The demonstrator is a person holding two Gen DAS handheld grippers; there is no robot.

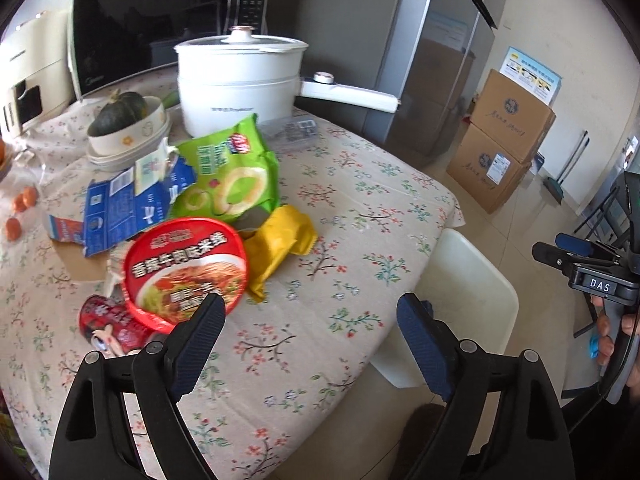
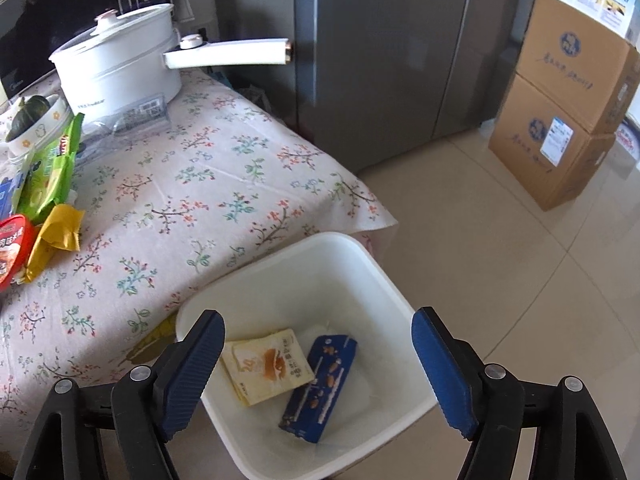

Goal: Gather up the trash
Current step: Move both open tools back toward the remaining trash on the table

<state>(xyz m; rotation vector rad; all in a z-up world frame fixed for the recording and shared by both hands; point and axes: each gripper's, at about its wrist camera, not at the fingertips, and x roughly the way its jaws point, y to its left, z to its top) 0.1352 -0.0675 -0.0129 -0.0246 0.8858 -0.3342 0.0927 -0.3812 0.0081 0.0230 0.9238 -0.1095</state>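
Grey fridge [image 2: 384, 60] against wall, stacked cardboard boxes [image 2: 568, 108] on glossy beige tile floor [image 2: 500, 240], daylight.

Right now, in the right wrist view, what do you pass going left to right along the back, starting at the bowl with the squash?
Squash bowl → white electric pot → grey fridge → stacked cardboard boxes.

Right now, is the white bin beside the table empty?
No, the white bin already holds a cream packet and a dark blue carton on its bottom.
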